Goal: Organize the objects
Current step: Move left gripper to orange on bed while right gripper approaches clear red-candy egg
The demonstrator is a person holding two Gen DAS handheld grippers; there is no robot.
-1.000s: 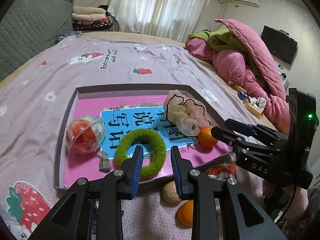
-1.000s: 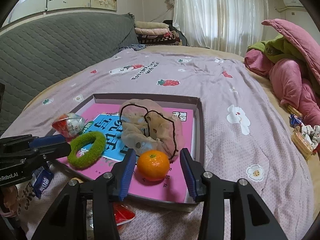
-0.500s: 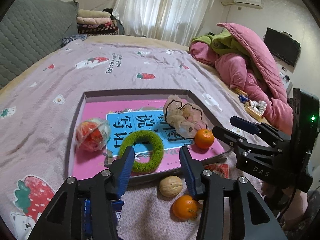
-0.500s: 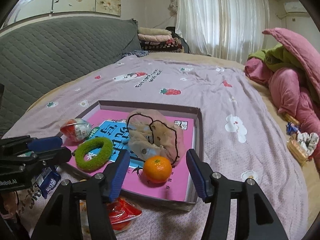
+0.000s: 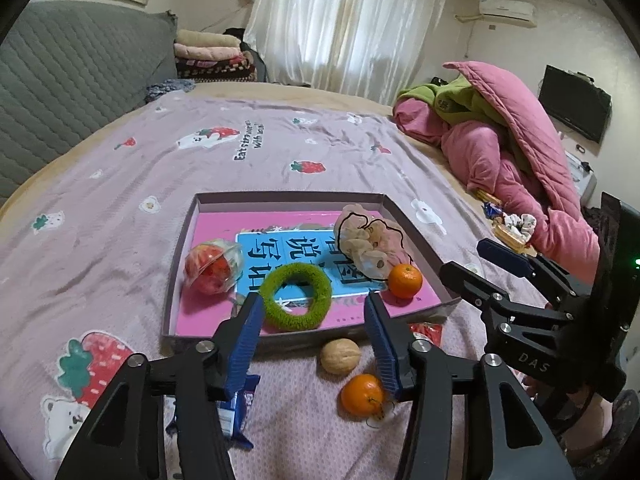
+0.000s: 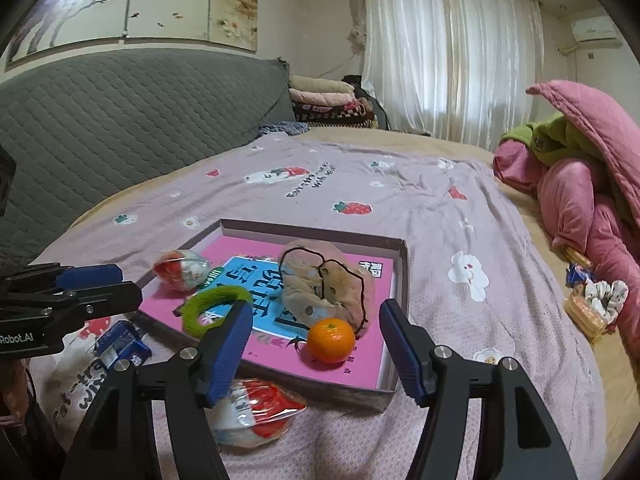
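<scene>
A shallow grey tray (image 5: 288, 198) (image 6: 400, 268) with a pink book in it lies on the bed. In it are a green fuzzy ring (image 5: 296, 300) (image 6: 208, 306), a beige scrunchie (image 5: 368, 240) (image 6: 324, 284), an orange (image 5: 405, 280) (image 6: 331, 339) and a red-and-clear ball (image 5: 212, 266) (image 6: 180, 268). In front of the tray lie a walnut (image 5: 340, 356), a second orange (image 5: 362, 395), a blue packet (image 5: 236, 412) (image 6: 120, 344) and a red snack bag (image 6: 256, 408). My left gripper (image 5: 314, 340) is open and empty above the tray's near edge. My right gripper (image 6: 316, 344) is open and empty, back from the tray orange.
A pink quilt pile (image 5: 512, 152) lies at the right of the bed. A grey padded headboard (image 6: 120, 120) runs along the left. Folded blankets (image 5: 212, 54) are stacked at the far end. Small items (image 6: 592, 300) lie at the bed's right edge.
Both grippers have drawn back and up from the tray and opened wider. The tray orange sits where the right gripper left it. The walnut and second orange have come into fuller view.
</scene>
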